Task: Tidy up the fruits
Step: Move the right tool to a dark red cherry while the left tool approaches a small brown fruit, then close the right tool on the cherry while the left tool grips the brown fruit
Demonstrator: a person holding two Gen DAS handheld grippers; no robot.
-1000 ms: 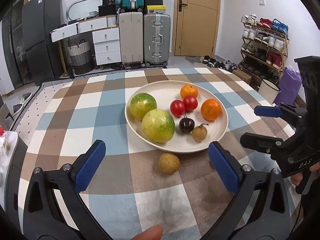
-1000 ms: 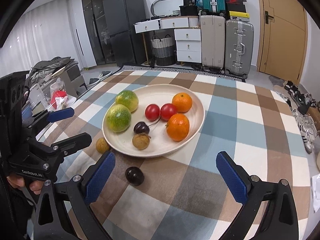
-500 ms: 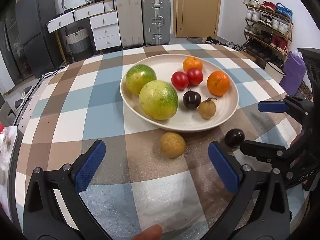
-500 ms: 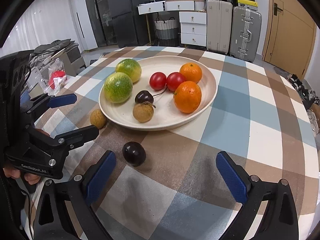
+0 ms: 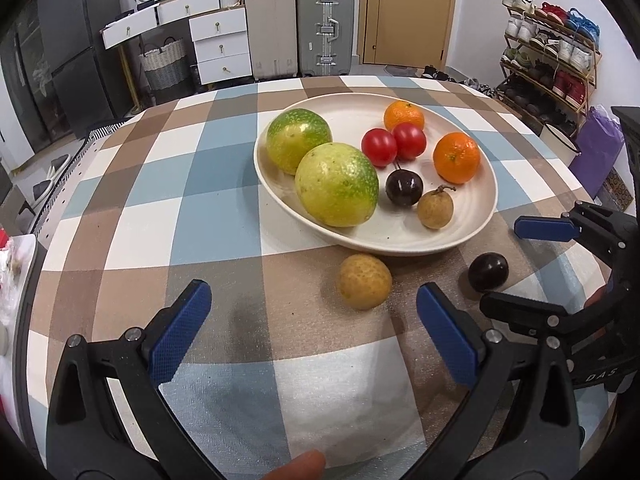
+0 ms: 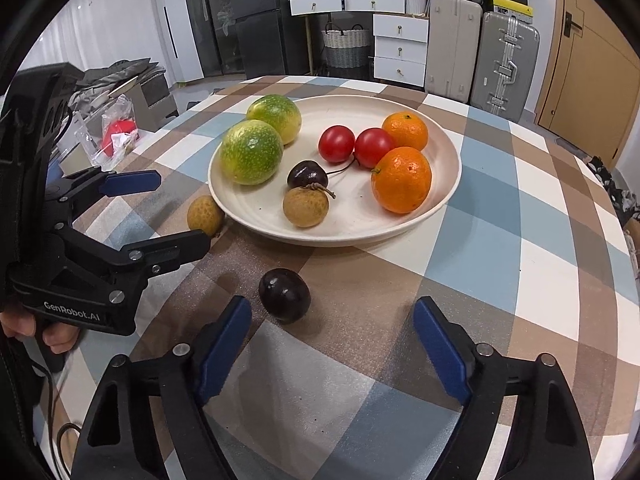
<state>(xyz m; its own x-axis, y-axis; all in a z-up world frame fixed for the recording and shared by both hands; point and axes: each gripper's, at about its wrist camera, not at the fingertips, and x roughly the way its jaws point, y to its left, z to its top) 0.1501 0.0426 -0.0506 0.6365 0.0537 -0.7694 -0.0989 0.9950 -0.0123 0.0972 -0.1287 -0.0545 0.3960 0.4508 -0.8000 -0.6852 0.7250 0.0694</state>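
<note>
A cream plate sat on a round table covered in a blue, brown and white checked cloth. On the plate lay two green-yellow passion fruits, two red tomatoes, two oranges, a dark cherry with its stem, and a tan longan.

Two fruits lay off the plate, on the cloth at its near side. A second longan rested just beside the near rim, towards the left. A second dark cherry lay a little nearer and to the right of it, apart from the plate.

The left gripper hung low over the cloth with its blue-padded jaws spread wide and nothing between them; the loose longan lay just beyond its tips, nearer the right finger. The right gripper was also low over the cloth, its jaws closing but not gripping anything. The loose cherry lay just past its fingertips, close to the left finger, untouched by either pad.

A person's fingers showed around the left gripper's handle. Behind the table stood suitcases, white drawers and a shoe rack.
</note>
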